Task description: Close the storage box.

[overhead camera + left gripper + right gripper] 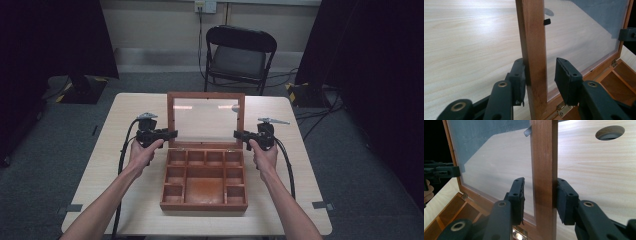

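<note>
Box (204,192): open on the worktop (125,165), lid (206,120) upright.
Left gripper (170,134): clamped on lid's side rail.
Right gripper (239,134): straddles the opposite rail, one pad touching, not clamped.
Left to do: probably swinging the lid down.

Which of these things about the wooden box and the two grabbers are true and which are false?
1. The lid of the wooden box stands upright. True.
2. The left gripper has its jaws on either side of the lid's frame. True.
3. The box's compartments are full of beads. False: they look empty.
4. The right gripper is at the front edge of the box. False: it is at the lid's side frame, near the hinges.
5. A black chair stands behind the table. True.
6. The lid's panel is solid wood. False: it is see-through, with a wooden frame.
</note>
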